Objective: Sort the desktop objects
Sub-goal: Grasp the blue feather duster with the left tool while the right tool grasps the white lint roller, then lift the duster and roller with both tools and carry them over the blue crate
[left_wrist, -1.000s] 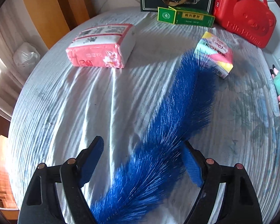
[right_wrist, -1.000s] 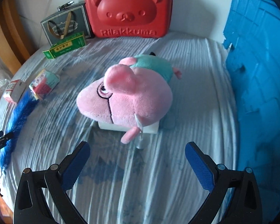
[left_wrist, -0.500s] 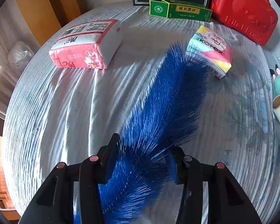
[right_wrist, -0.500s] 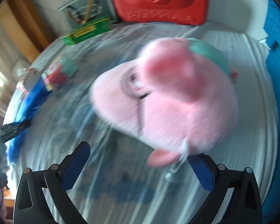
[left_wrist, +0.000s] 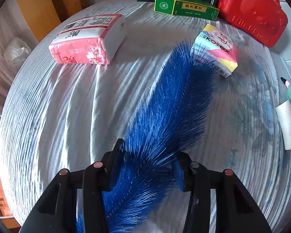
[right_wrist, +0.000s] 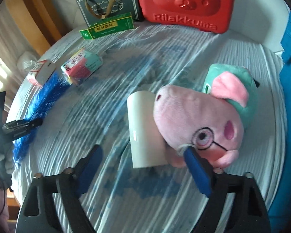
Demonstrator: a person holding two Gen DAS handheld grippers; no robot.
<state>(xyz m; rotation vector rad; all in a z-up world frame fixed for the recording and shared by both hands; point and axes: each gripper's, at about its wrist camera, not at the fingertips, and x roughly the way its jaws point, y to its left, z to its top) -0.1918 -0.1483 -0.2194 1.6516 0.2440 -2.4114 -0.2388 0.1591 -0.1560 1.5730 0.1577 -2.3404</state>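
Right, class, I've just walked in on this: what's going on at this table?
A person is sorting things on a cloth-covered table with a gripper in each hand. The left gripper is closing on a blue feather duster, its bristles already between the jaws. The right gripper is closing around a white cup that lies on its side against a pink plush pig; one pad touches the pig. Packets, boxes and a red case lie further back.

Two tissue packs (left_wrist: 87, 40) (left_wrist: 216, 49), one blue feather (left_wrist: 170, 104), one plush pig (right_wrist: 201, 120), one white mug (right_wrist: 144, 128), one green box (left_wrist: 186, 7), one red case (right_wrist: 186, 3), one gift bag (right_wrist: 108, 5)
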